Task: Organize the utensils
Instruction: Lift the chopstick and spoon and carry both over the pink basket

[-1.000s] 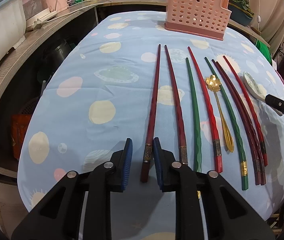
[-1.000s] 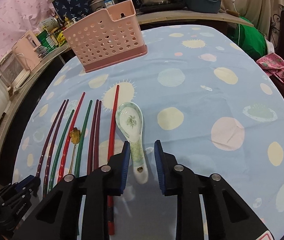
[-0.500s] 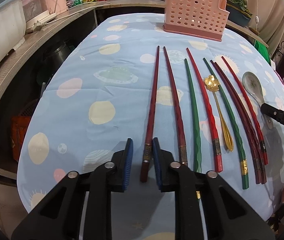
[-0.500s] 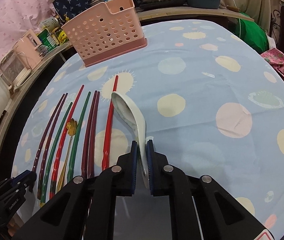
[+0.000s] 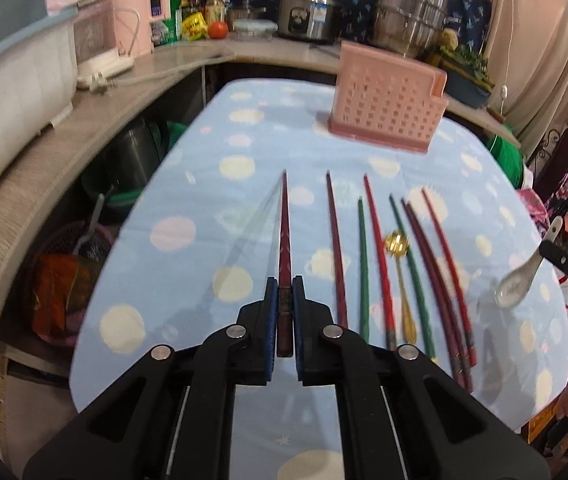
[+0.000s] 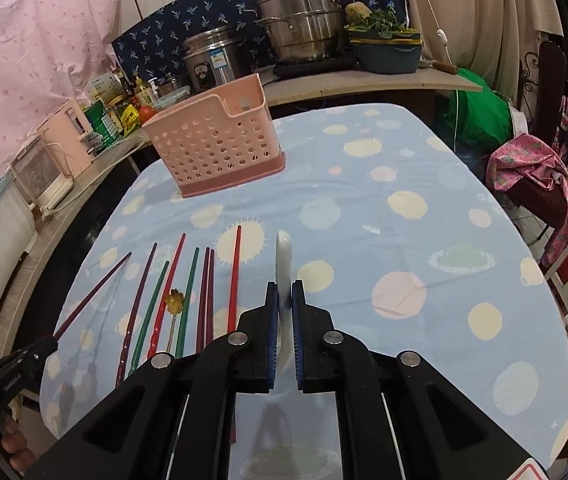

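Observation:
My left gripper [image 5: 284, 300] is shut on a dark red chopstick [image 5: 284, 236] and holds it lifted above the table, tip forward. My right gripper [image 6: 283, 304] is shut on the white ceramic spoon [image 6: 284, 256], held on edge above the table; the spoon also shows in the left wrist view [image 5: 523, 276]. Several red and green chopsticks [image 5: 375, 248] and a gold spoon [image 5: 397, 244] lie in a row on the blue spotted tablecloth [image 5: 204, 248]. The pink perforated utensil basket [image 5: 387, 98] stands at the far end, also in the right wrist view [image 6: 216, 144].
A counter [image 5: 96, 120] with appliances, jars and steel pots [image 5: 407, 28] wraps the table's left and far sides. Bins and a red basket [image 5: 64, 280] sit below the left edge. A chair with pink cloth [image 6: 531, 176] stands to the right.
The left gripper closed on the leftmost dark red chopstick and lifted it. The right gripper closed on the ceramic spoon, turned it on edge and raised it off the table.

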Tool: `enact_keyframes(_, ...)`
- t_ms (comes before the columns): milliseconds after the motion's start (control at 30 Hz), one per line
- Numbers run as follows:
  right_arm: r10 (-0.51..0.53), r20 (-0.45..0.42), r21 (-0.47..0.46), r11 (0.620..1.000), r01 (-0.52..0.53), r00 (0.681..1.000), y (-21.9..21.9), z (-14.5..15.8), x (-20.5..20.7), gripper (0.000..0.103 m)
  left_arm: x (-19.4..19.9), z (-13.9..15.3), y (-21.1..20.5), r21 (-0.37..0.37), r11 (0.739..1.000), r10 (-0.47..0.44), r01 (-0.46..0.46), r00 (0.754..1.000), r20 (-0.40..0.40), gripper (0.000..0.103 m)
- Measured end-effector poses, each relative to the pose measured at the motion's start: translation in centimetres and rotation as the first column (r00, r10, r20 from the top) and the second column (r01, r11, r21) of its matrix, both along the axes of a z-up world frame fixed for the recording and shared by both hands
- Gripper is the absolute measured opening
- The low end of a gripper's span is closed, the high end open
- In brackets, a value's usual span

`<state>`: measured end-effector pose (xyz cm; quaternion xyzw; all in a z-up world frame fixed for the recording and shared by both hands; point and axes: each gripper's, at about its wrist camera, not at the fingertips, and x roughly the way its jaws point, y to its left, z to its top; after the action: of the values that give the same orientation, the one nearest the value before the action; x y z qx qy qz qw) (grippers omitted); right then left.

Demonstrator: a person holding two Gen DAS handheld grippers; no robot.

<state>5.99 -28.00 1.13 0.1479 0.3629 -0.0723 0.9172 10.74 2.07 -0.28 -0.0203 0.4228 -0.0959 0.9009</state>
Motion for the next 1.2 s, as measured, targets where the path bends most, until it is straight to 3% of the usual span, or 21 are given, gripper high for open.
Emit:
enact_keyframes(267,0.013,0.078,0.021,1.0,-0.014,0.997,-1.6,3.6,2.0,0.007,3.9,8.1,0.3,-0.054,0.998,0.027,-0.018,0.987,0.161,0.007)
enact_keyframes(500,0.033,0.148,0.004,0.999,-0.034,0.988,-2.8,7.7,7.9,0.007,10.0,15.3,-1.1,-0.084,0.996,0.031,-0.008,0.959,0.282,0.007)
enact_keyframes(767,0.043,0.209,0.012,0.999,-0.047,0.977,-3.6,10.8,16.6,0.007,15.7,23.1,-4.5,-0.169,0.985,0.039,0.039,0.901,0.433,0.007)
enact_keyframes(933,0.025,0.204,0.036,0.999,-0.033,0.979,-4.4,10.3,21.3,0.007,19.6,24.4,-6.6,-0.205,0.978,0.064,0.042,0.872,0.484,0.007)
enact_keyframes(1200,0.01,0.155,0.02,1.0,-0.013,0.988,-4.5,7.5,26.0,0.007,24.5,20.1,-9.2,-0.191,0.981,0.047,0.039,0.903,0.426,0.007)
